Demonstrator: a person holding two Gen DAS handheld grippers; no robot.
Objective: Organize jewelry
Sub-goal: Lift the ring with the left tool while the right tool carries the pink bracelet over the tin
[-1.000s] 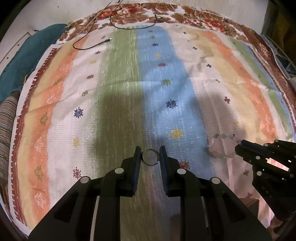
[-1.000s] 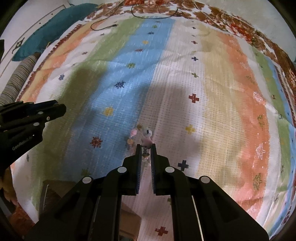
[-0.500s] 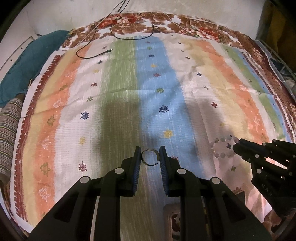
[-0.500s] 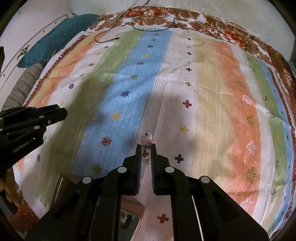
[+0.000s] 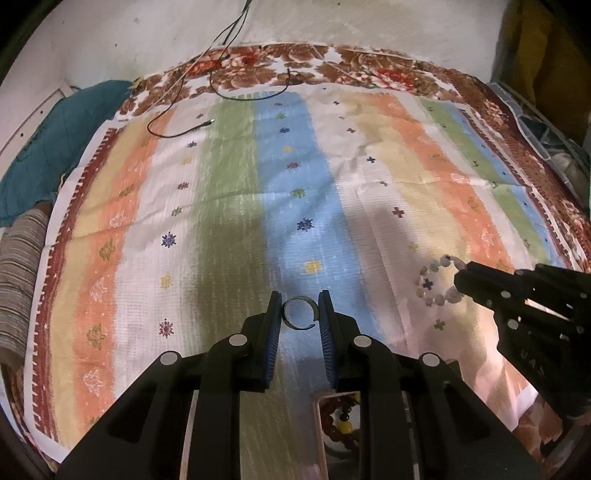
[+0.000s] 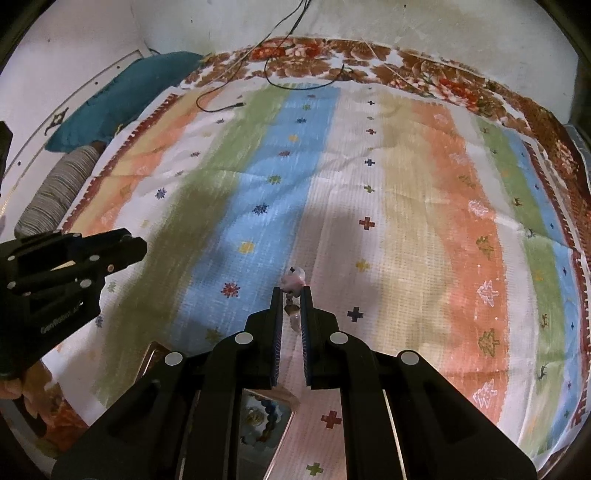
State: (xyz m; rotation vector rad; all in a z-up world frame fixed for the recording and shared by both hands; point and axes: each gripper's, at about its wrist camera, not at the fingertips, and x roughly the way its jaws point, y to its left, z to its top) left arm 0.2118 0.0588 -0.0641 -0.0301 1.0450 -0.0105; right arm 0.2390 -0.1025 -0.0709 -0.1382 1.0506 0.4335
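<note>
My left gripper (image 5: 300, 310) is shut on a thin dark metal ring-shaped bangle (image 5: 299, 314), held above the striped cloth (image 5: 229, 192). My right gripper (image 6: 291, 295) is shut on a pale pink beaded bracelet (image 6: 293, 280); in the left wrist view the bracelet (image 5: 436, 280) hangs as a loop from the right gripper's tips (image 5: 465, 277). The left gripper also shows at the left of the right wrist view (image 6: 136, 243). A box with beads inside sits below the grippers (image 5: 340, 417), also seen in the right wrist view (image 6: 266, 421).
A black cable (image 5: 177, 125) lies at the far end of the cloth. A teal cushion (image 5: 55, 147) and a striped bolster (image 5: 18, 266) lie at the left. A white wall (image 5: 332, 22) stands behind.
Both grippers have risen and pulled back from the cloth, each still holding its piece. The beaded bracelet has lifted off the cloth and the box has come into view below.
</note>
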